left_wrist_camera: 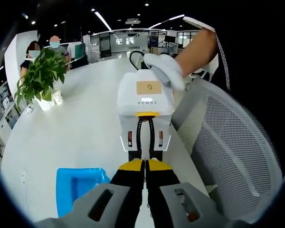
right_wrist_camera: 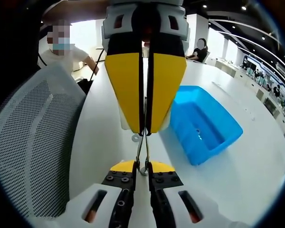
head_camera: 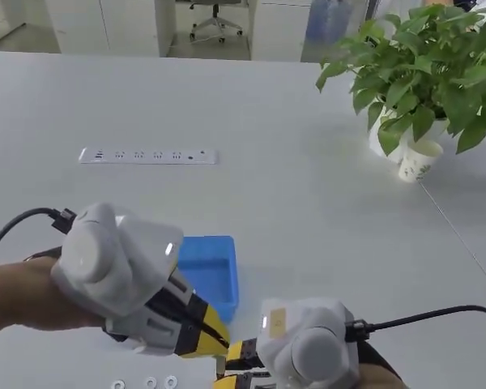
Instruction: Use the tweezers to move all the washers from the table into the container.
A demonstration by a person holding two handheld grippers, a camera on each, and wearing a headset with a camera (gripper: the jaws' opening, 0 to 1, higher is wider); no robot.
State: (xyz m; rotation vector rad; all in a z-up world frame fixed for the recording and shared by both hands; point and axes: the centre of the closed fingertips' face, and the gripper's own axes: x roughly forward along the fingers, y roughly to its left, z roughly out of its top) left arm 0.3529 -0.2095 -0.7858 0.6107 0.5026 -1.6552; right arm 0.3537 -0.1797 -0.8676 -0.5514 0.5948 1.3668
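Mostly hidden, the tweezers (right_wrist_camera: 143, 149) are running lengthwise from left tongs (right_wrist_camera: 143, 132) to right tongs (right_wrist_camera: 143, 167), both clamping shut on them.

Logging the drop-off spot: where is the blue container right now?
In the head view the blue container sits on the table just beyond the left gripper, with the washers nearer the person, at the bottom edge.

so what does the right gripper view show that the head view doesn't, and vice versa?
Right gripper view: the tweezers spanning from the left gripper to the right gripper, and a mesh chair back. Head view: power strip, potted plant, paper cup. Both: the two grippers, the blue container, and washers on the white table.
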